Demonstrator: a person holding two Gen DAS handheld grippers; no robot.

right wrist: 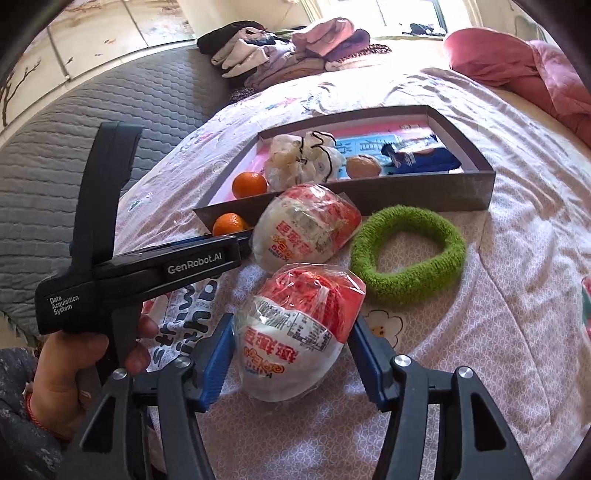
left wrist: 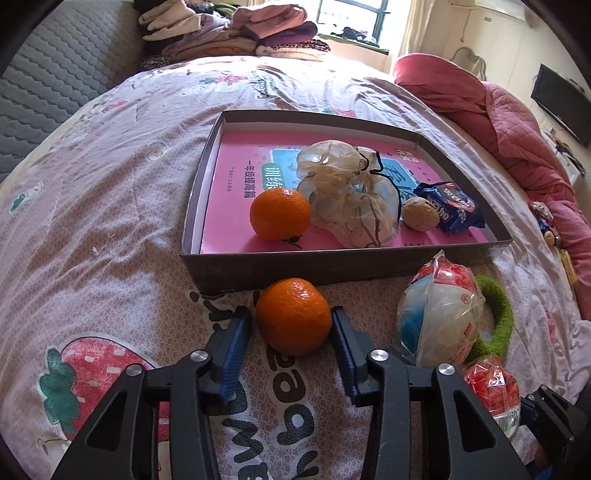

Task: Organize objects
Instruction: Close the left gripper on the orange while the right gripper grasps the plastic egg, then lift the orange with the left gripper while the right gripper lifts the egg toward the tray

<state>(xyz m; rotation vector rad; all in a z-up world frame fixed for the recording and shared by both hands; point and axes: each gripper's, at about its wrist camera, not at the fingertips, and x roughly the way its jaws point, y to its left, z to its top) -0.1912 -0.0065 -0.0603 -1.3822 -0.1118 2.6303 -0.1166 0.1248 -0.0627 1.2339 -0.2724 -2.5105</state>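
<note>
Both grippers are down low over the bedspread (left wrist: 110, 221), just in front of the shallow box (left wrist: 258, 267). Left gripper (left wrist: 291, 325) has its blue fingers spread w/ a loose orange (left wrist: 293, 321) sitting between them on the bed, right by the box's near wall; right-side pad looks to be touching the peel, left pad has a gap, so released, not clamped, though the contact is hard to judge from this angle. Right gripper (right wrist: 291, 347) is likewise spread around a wrapped snack cup (right wrist: 295, 332), red/white w/ a crinkly plastic wrapper, lying on its side; the pads sit just beside it, wrapper maybe brushing them, not squeezed. A second wrapped cup (right wrist: 306, 225) lies just beyond, btwn the first cup and the box wall, and a fuzzy green ring (right wrist: 406, 254) lies on the bed to the right of both. Inside the box, on a pink book cover: another orange (left wrist: 280, 213) at the near left, a pale mesh drawstring bag (left wrist: 351, 195) in the middle, a walnut (left wrist: 419, 214) and a blue snack packet (left wrist: 448, 206) to the right. Person's left hand (right wrist: 66, 369) grips the left tool's handle. Folded clothes (left wrist: 236, 33) are stacked at the far end of the bed, a red quilt (left wrist: 498, 122) bunched at the right.
</note>
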